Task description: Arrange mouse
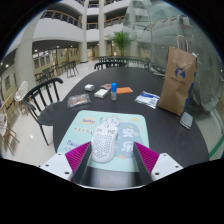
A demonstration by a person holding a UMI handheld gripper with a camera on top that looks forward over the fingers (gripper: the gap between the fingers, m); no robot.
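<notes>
round dark table (60, 112) is carrying everything, black chair (42, 95) standing beside it. brown paper bag (177, 80) is standing upright beyond the fingers. pale mouse mat (135, 128) is lying just ahead. white perforated mouse (106, 139) is resting on it, between the released gripper (112, 160) fingers, untouched.

furniture: dark round table (60, 112), black chairs (42, 95) | backdrop: multi-storey balconies (62, 16) | light: daylight
</notes>
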